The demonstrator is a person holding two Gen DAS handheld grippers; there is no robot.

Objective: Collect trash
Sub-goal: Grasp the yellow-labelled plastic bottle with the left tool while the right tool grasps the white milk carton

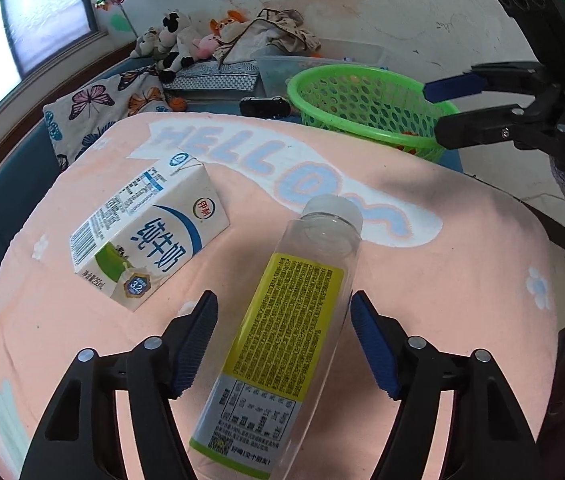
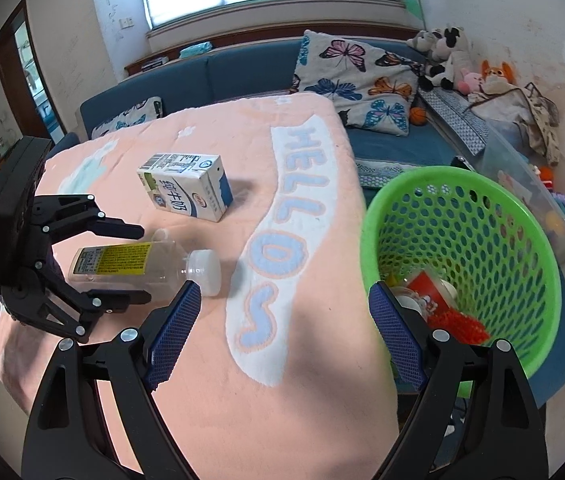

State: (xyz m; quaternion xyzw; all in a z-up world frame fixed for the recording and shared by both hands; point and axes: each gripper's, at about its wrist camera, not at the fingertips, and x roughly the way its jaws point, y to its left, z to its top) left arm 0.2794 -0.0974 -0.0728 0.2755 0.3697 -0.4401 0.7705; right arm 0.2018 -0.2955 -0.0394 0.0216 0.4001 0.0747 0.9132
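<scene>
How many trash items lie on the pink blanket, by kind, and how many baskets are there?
Bottle: 1
Milk carton: 1
Green basket: 1
Total: 3

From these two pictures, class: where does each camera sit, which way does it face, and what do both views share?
Left wrist: on the left gripper, facing down along its fingers at the clear plastic bottle with yellow label; the right gripper shows top right.
Right wrist: on the right gripper, facing the pink blanket and green perforated basket; left gripper at left.
Shared: bottle, white milk carton, basket, blanket.
</scene>
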